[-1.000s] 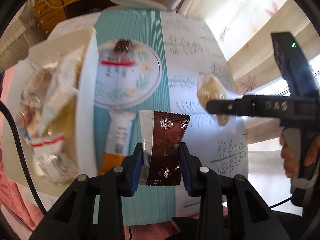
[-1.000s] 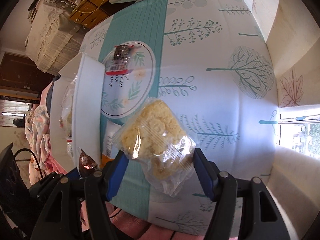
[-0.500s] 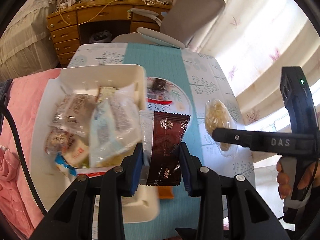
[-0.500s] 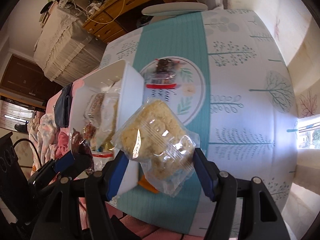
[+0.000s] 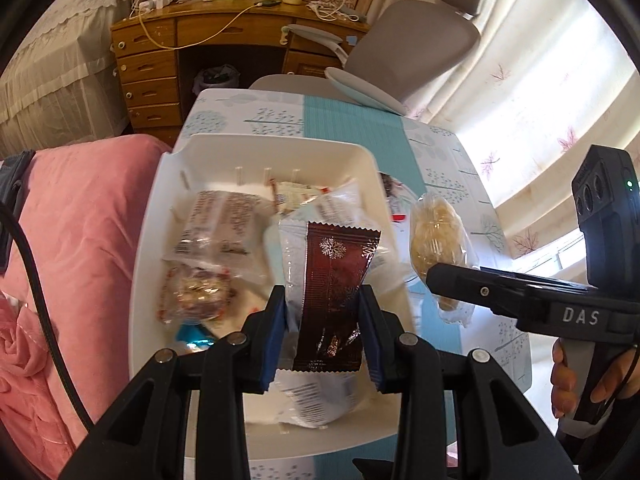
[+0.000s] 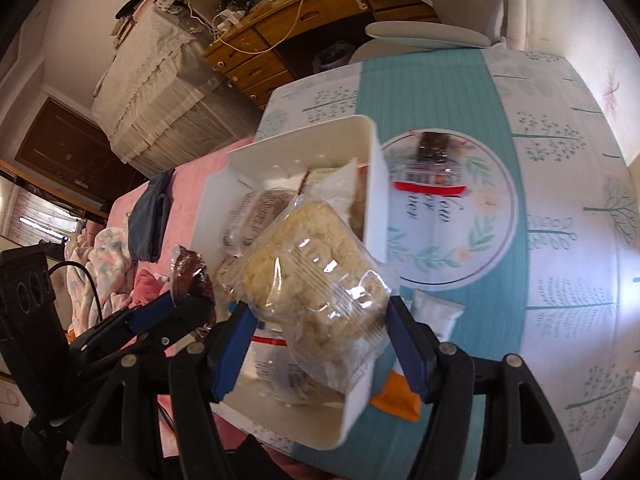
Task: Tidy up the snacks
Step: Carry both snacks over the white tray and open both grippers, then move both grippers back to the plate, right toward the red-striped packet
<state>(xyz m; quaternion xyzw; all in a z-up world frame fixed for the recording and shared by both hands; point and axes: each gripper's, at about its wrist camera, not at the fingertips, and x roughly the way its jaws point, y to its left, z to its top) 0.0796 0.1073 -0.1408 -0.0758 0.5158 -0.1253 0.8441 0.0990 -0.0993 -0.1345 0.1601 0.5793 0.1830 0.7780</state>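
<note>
- Both grippers have carried their packets from over the bench to above the white bin [image 5: 256,426].
- Brown foil wrapper [image 5: 334,292]: glossy, snowflake print, crimped ends; upright, pinched in the narrowly set left gripper [image 5: 324,336].
- Clear bag of pale crumbly cake [image 6: 316,280]: crinkled; clamped between wider-set jaws of the right gripper [image 6: 320,344], at 3 o'clock of the wrapper.

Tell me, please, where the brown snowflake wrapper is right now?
The brown snowflake wrapper is clamped in the left gripper, over the white bin of snacks.
</note>
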